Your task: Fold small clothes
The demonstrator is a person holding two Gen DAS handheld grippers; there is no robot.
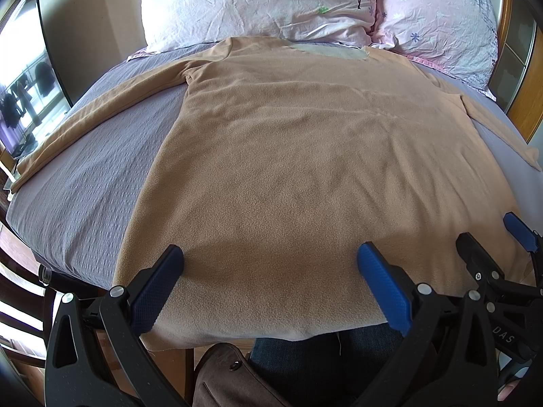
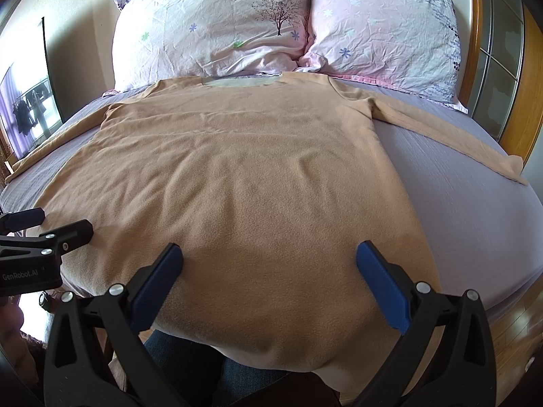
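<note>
A tan long-sleeved fleece top [image 1: 305, 156] lies flat on the bed, neck toward the pillows, both sleeves spread outward; it also shows in the right wrist view [image 2: 244, 169]. Its hem hangs slightly over the near bed edge. My left gripper [image 1: 269, 261] is open and empty, hovering above the hem near the left part of it. My right gripper [image 2: 269, 261] is open and empty above the hem's right part. The right gripper shows at the right of the left wrist view [image 1: 492, 234], and the left gripper at the left of the right wrist view [image 2: 51, 224].
The bed has a grey-purple sheet [image 1: 85, 176], also seen on the right [image 2: 475, 203]. Two floral pillows [image 2: 217, 30] [image 2: 383, 34] lie at the head. A wooden frame [image 2: 516, 118] stands at the right. A person's jeans [image 1: 305, 359] are below the near edge.
</note>
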